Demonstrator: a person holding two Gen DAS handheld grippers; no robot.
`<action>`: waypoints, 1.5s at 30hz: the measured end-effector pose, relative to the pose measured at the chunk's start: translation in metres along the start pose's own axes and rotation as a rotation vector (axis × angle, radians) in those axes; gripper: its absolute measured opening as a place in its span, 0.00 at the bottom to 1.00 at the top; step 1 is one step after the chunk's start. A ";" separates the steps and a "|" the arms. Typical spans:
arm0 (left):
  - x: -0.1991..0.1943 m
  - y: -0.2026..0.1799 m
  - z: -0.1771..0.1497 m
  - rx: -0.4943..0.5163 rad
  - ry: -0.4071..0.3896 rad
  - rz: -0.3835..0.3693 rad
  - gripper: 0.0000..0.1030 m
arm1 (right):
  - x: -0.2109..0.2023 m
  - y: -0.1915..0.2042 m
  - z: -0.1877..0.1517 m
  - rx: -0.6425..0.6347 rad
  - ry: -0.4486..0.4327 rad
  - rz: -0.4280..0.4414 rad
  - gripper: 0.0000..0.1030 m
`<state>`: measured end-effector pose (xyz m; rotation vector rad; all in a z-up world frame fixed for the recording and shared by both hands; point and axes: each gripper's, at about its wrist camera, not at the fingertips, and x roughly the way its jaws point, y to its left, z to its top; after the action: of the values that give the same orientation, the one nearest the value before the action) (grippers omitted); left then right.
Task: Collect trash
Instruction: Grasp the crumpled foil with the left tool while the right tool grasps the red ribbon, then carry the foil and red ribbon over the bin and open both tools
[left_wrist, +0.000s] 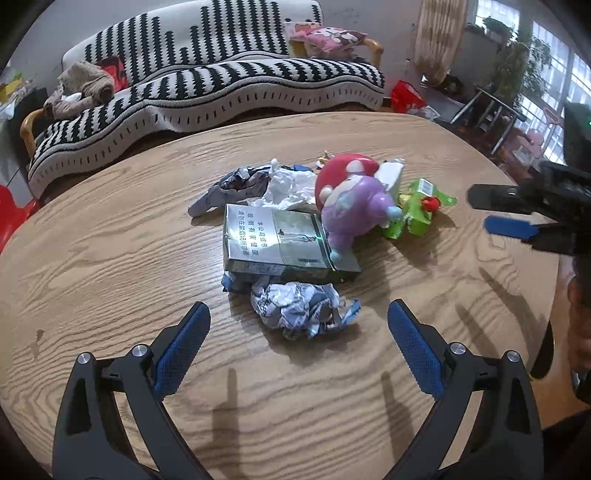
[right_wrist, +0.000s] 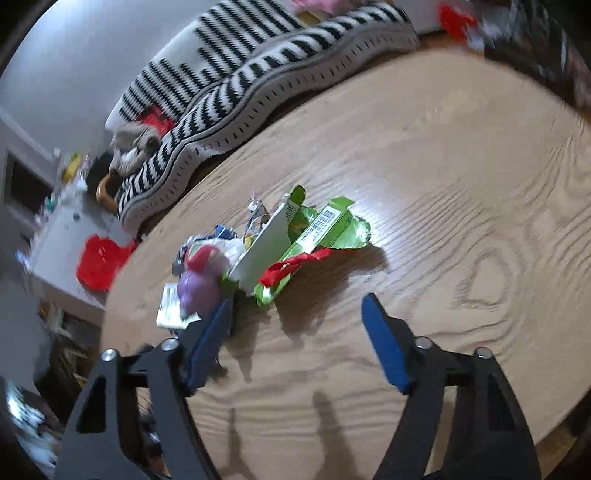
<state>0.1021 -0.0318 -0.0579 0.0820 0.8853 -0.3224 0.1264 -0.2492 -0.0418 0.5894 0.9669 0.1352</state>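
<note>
A pile of trash lies mid-table. In the left wrist view, a crumpled blue-white wrapper sits just ahead of my open, empty left gripper. Behind it lie a grey-green cigarette pack, a crumpled white tissue, a dark foil wrapper and a green wrapper. A purple toy with a red cap lies on the pile. My right gripper hovers at the right, open. In the right wrist view, the open right gripper is just short of the green wrapper, beside the toy.
The round wooden table has its far edge near a sofa with a black-and-white striped cover. A red bag and plants stand at the back right. A red stool stands beside the table on the left.
</note>
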 end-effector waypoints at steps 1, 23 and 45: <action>0.001 0.002 0.001 -0.012 -0.011 -0.002 0.91 | 0.005 -0.001 0.002 0.020 0.005 0.010 0.63; 0.017 -0.014 0.003 0.002 0.068 -0.001 0.30 | 0.002 0.001 0.006 0.074 -0.012 0.027 0.09; -0.081 -0.021 0.012 0.053 -0.113 0.009 0.29 | -0.101 -0.020 -0.050 -0.258 -0.137 -0.189 0.09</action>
<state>0.0568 -0.0348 0.0135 0.1154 0.7646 -0.3385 0.0248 -0.2822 0.0004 0.2648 0.8504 0.0489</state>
